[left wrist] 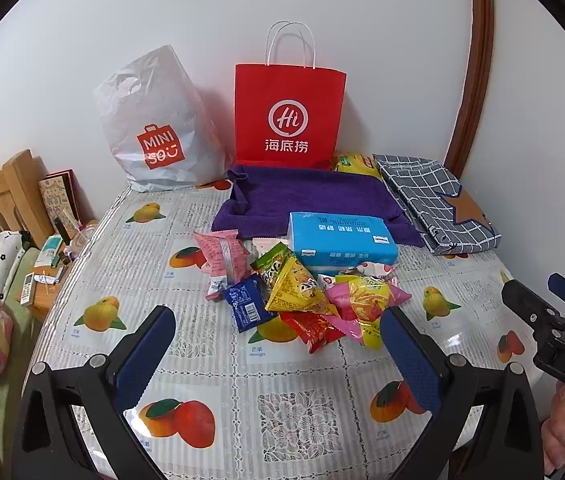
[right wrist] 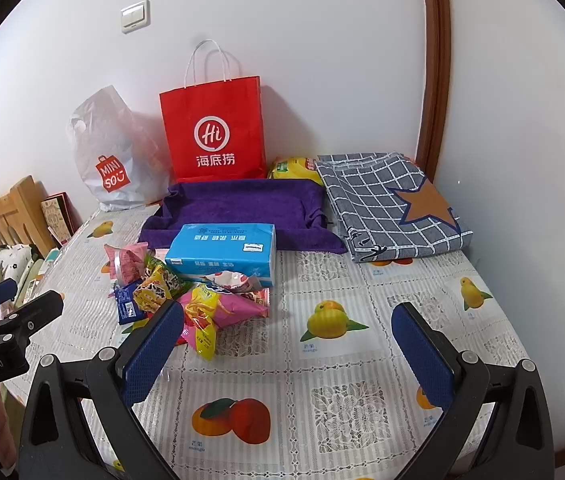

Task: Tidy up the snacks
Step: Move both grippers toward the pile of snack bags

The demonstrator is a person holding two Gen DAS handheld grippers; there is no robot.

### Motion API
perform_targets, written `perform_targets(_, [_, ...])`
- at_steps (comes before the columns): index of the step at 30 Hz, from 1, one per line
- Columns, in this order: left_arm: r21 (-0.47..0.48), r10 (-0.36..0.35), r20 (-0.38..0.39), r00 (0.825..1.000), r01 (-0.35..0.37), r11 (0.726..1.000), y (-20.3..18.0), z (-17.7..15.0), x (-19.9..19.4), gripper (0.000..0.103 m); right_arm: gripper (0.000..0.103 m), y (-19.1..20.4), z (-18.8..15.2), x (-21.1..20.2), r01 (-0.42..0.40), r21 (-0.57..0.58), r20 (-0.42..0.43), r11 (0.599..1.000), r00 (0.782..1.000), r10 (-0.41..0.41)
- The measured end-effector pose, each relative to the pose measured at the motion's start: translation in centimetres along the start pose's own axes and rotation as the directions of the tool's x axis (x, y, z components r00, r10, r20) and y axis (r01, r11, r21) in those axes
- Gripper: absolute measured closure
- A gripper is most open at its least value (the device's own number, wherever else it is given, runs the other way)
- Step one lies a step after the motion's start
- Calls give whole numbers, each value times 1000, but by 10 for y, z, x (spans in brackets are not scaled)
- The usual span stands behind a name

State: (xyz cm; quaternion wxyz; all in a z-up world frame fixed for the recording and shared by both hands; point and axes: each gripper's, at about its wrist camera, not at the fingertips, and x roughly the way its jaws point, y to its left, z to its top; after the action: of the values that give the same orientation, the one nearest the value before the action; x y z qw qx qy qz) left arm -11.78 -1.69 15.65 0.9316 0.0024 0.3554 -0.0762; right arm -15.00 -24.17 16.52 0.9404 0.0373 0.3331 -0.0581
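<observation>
Your left tool [left wrist: 278, 344] and right tool [right wrist: 288, 338]: wide apart, empty. Far: red "Hi" bag [left wrist: 289, 114], white "MINISO" bag [left wrist: 154, 128]; contents unseen.

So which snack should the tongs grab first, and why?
Probably the left tongs should ease forward onto the red packet. Both tongs are open and empty, the snacks lie heaped by the blue box, and that packet sits nearest, at the pile's front edge.

Two low wrist views, seemingly side by side, facing wallward, sharing the snack pile [left wrist: 302, 296] [right wrist: 186, 296].
</observation>
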Motion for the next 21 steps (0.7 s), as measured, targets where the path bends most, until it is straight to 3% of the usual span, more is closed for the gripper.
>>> perform_targets(21, [12, 24, -4, 1000, -24, 1000, 4, 4, 2, 1, 2, 5, -1, 0, -22, -3, 8, 1000, 1000, 22])
